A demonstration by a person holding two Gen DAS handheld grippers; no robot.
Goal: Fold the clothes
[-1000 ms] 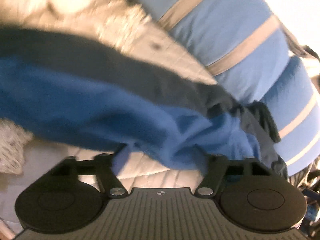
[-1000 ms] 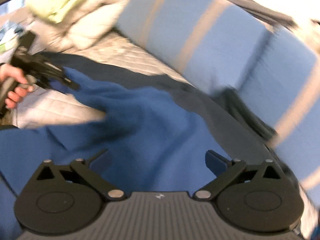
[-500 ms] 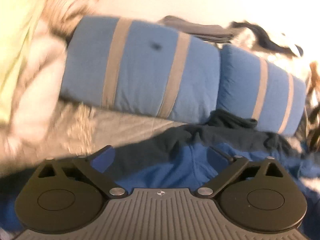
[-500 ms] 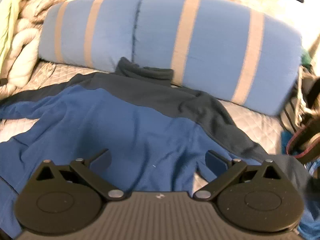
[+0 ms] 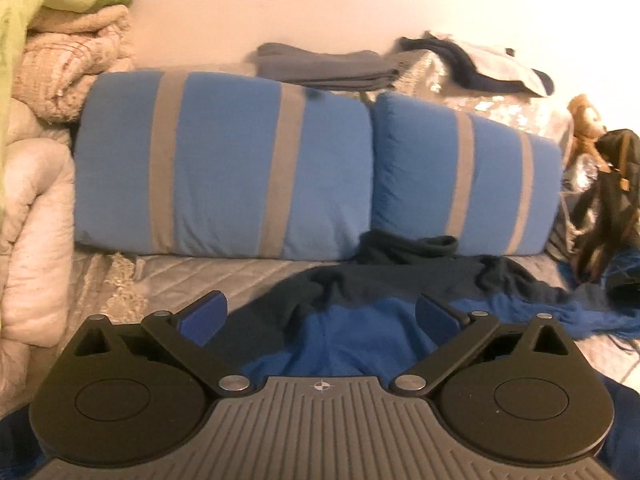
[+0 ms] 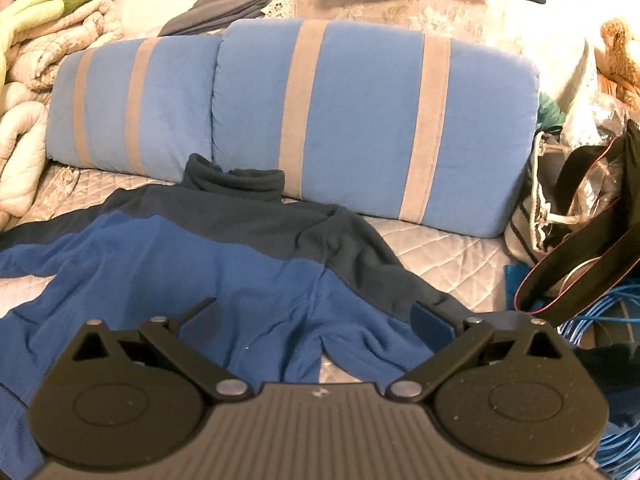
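- Sweater (image 6: 192, 276) in blue and dark navy lies spread flat on the quilted bed cover (image 6: 452, 248), its collar (image 6: 236, 180) touching the foot of the 2 striped blue cushions (image 6: 360, 120).
- Its long axis runs from the collar toward the camera; the sleeves spread sideways, 1 to the left edge of the right wrist view, the other down toward the right.
- Right gripper (image 6: 316, 320) hovers above the lower body of the garment with its jaws wide apart and nothing between the pads.
- Left gripper (image 5: 320, 316) is likewise spread fully wide and empty, looking over the sweater's (image 5: 360, 340) dark shoulder part toward the cushions (image 5: 224, 168).
- Judged from the views, the right gripper sits nearer the right sleeve (image 6: 384, 276), which trails toward the bags; the left is the natural choice for the opposite sleeve.
- Room is open on the bare quilt to the left of the garment, up to the piled quilts (image 6: 24, 92).
- Room on the right is tighter: bags (image 6: 580, 208) and a tangle of blue cable (image 6: 600, 312) lie just beside that sleeve end, so a sleeve fold should sweep inward, away from them.
- Cushions close off the far edge, leaving folds to come toward the camera.
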